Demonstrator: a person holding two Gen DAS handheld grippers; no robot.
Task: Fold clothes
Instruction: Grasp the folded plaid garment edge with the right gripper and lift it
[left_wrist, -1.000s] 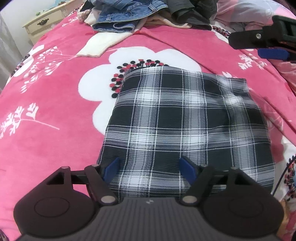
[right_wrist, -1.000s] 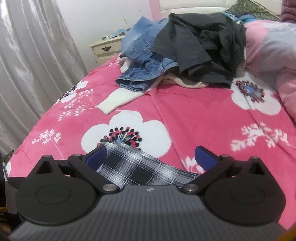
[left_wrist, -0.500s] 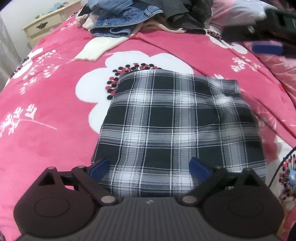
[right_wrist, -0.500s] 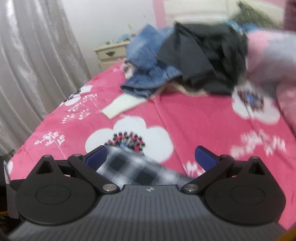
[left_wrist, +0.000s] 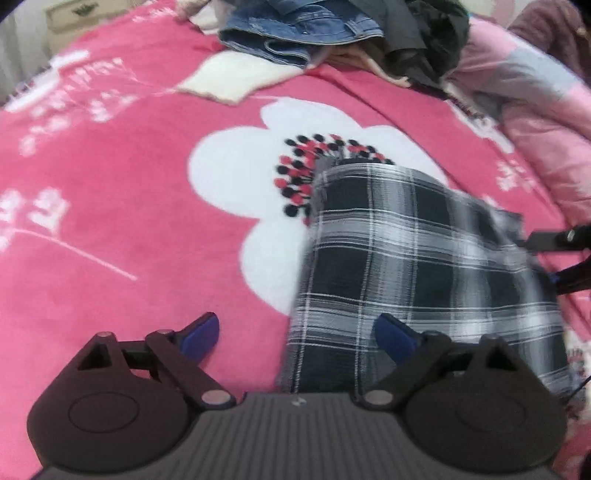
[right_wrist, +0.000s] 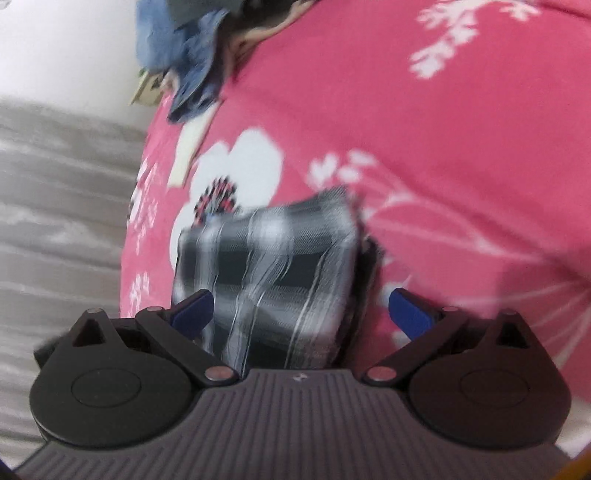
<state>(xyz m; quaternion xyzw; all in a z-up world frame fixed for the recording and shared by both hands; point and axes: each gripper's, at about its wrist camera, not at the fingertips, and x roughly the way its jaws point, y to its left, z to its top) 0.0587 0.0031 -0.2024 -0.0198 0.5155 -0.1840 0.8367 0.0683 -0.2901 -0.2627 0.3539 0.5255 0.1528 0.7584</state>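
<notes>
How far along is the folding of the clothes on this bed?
Done: the black-and-white plaid garment lies folded into a flat rectangle on the pink floral blanket. In hand: nothing gripped; the left gripper and right gripper are both open at its edges. Left: the heap of blue denim and dark clothes at the bed's far end looks unfolded.

Black-and-white plaid cloth (left_wrist: 417, 266) on a hot-pink blanket (left_wrist: 110, 229) with white flowers, faded blue jeans (left_wrist: 295, 33) heaped behind, blue pads (left_wrist: 201, 334) on black grippers.
</notes>
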